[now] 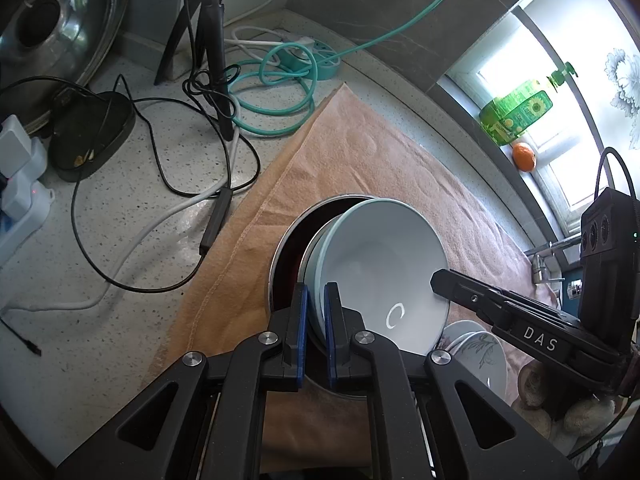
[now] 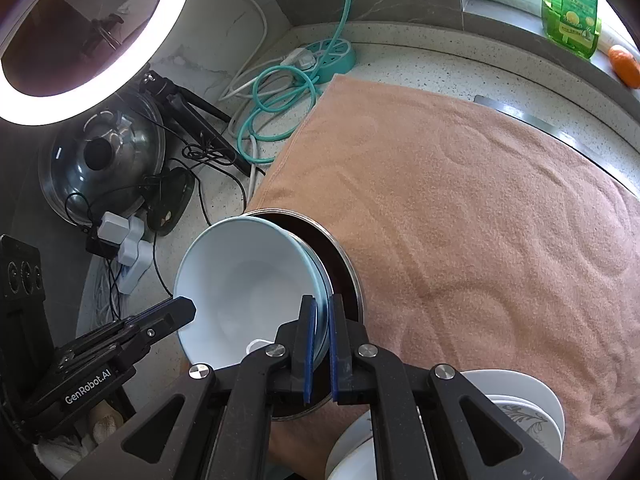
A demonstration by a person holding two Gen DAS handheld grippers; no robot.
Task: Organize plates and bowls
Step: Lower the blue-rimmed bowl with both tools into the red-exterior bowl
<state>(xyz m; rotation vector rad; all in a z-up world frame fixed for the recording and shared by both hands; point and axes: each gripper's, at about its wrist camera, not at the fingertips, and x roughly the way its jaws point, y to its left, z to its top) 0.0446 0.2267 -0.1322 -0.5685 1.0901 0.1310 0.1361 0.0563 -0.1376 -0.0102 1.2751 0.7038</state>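
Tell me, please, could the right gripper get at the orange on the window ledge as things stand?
Probably not: the right gripper is shut on the rim of the pale bowl, as is the left gripper, and the orange sits far across the towel.

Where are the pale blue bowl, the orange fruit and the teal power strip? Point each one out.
pale blue bowl (image 1: 384, 256): left wrist view, on its inner wall.
orange fruit (image 1: 524, 156): left wrist view, on its middle, on the window sill.
teal power strip (image 2: 334, 54): right wrist view, on its round top face.
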